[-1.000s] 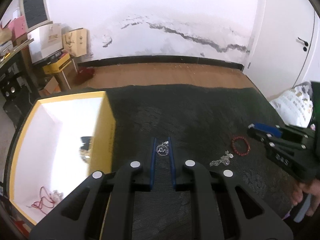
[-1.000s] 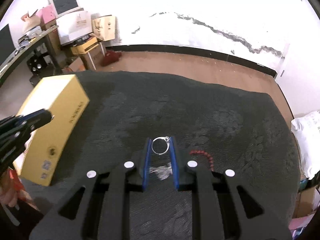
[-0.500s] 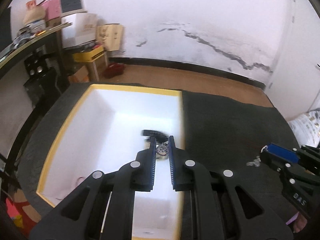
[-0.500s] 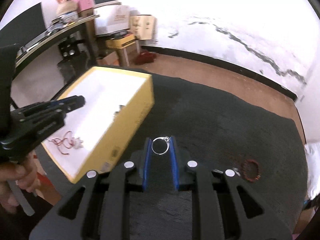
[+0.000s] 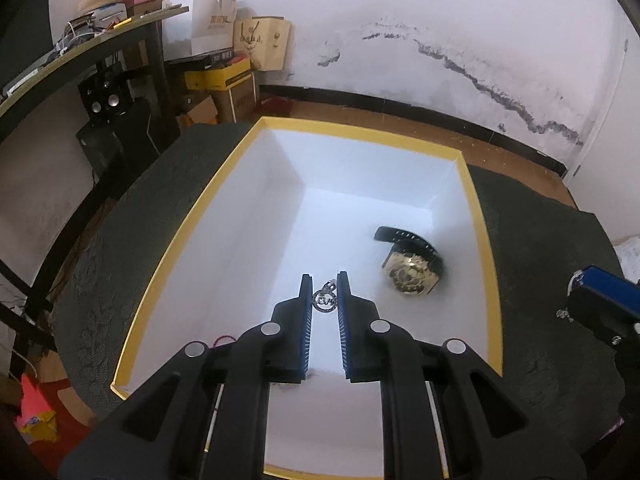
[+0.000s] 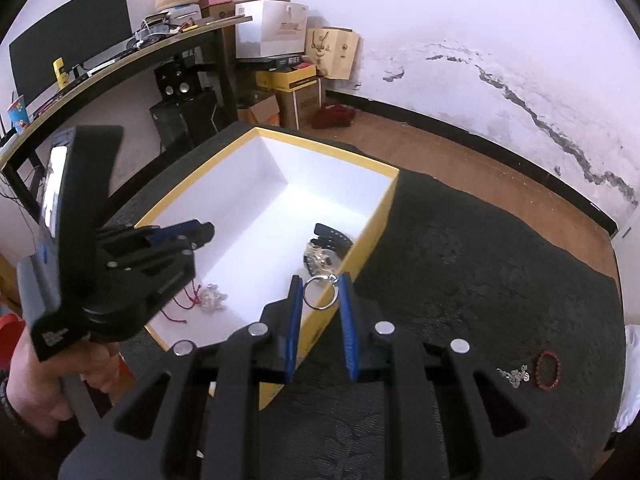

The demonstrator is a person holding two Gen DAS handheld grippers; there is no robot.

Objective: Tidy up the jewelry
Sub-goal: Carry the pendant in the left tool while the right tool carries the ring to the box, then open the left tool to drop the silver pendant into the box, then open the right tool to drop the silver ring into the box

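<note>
There is one box point(image 5: 486, 248), one watch point(image 5: 410, 270), one ring point(image 6: 320, 292), one pendant point(image 5: 325, 301), one red bracelet point(image 6: 547, 370), and two tongs point(image 5: 324, 292) point(image 6: 320, 294).

The counter point(image 6: 480, 248) is covered by a dark patterned cloth. An open yellow box point(image 6: 376, 216) with a white inside is set on it, with a red bead bracelet point(image 6: 547, 371) and a silver chain point(image 6: 514, 376) well apart from the box.

Yellow-rimmed white box point(image 5: 484, 248), gold watch point(image 5: 410, 278)
</note>
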